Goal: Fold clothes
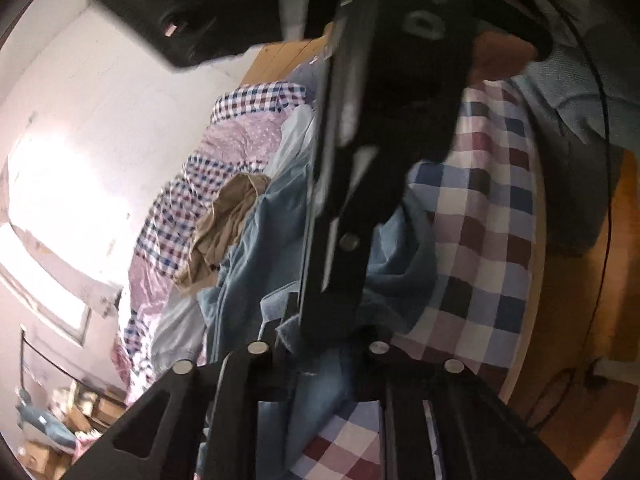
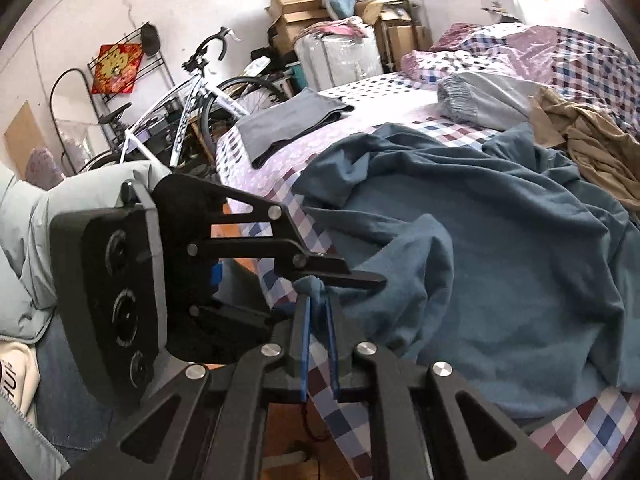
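The blue sweatshirt (image 2: pixel 500 280) lies spread and rumpled across the near half of the bed (image 2: pixel 380 92), and I have one bunched corner of it pinched in my right hand-held gripper (image 2: pixel 318 300), whose blue pads are closed almost fully on the cloth. My left hand-held gripper (image 2: pixel 340 274) comes in from nine o'clock with its jaws drawn nearly together right at that same knot of fabric; I judge it is taking a second hold so I can pull an edge straight, though I cannot tell for sure that its pads press the cloth. In the left wrist view the right tool crosses close in front and hides the fingertips. Outward, a tan garment (image 2: pixel 592 148) sits crumpled at two o'clock, touching the sweatshirt's far edge, and a pale grey garment (image 2: pixel 480 100) lies beyond it at one o'clock. A folded grey piece (image 2: pixel 288 124) rests at eleven o'clock near the bed's edge. The tan heap could snag a fold. A bicycle (image 2: pixel 192 100) and boxes (image 2: pixel 292 8) stand off the bed.
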Demonstrator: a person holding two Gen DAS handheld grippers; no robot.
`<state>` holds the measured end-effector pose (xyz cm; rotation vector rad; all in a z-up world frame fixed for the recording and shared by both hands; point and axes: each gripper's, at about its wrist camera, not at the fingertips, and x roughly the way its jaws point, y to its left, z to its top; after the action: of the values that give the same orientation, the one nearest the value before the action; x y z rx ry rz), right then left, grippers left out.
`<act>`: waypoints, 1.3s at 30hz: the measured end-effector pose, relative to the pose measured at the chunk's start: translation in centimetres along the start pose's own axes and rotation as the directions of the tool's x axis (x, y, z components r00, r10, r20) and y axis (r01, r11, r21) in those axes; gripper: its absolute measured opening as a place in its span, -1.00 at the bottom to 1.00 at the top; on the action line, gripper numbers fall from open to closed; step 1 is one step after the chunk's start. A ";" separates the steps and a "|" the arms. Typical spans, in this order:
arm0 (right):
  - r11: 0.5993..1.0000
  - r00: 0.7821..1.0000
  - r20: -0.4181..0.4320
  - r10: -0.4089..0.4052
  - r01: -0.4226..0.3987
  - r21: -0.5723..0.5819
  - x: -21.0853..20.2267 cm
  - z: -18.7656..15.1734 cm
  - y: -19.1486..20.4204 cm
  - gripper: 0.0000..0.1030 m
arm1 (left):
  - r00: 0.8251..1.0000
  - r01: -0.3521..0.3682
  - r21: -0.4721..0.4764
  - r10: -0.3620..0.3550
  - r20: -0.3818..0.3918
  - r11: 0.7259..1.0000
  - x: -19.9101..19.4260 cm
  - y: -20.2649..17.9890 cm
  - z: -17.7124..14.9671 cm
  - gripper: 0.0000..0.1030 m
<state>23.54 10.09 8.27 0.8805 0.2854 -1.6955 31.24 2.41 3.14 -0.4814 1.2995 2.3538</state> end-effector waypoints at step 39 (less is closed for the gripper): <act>0.891 0.923 0.120 -0.365 0.309 0.332 -4.1 -1.3 -6.4 -0.19 | 0.848 -0.392 -0.803 0.162 -0.504 -0.449 -2.1 26.3 -33.4 -0.93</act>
<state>18.54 15.91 8.57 0.9338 0.0504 -2.1740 23.13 -39.28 6.09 -0.7428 -1.4815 3.3447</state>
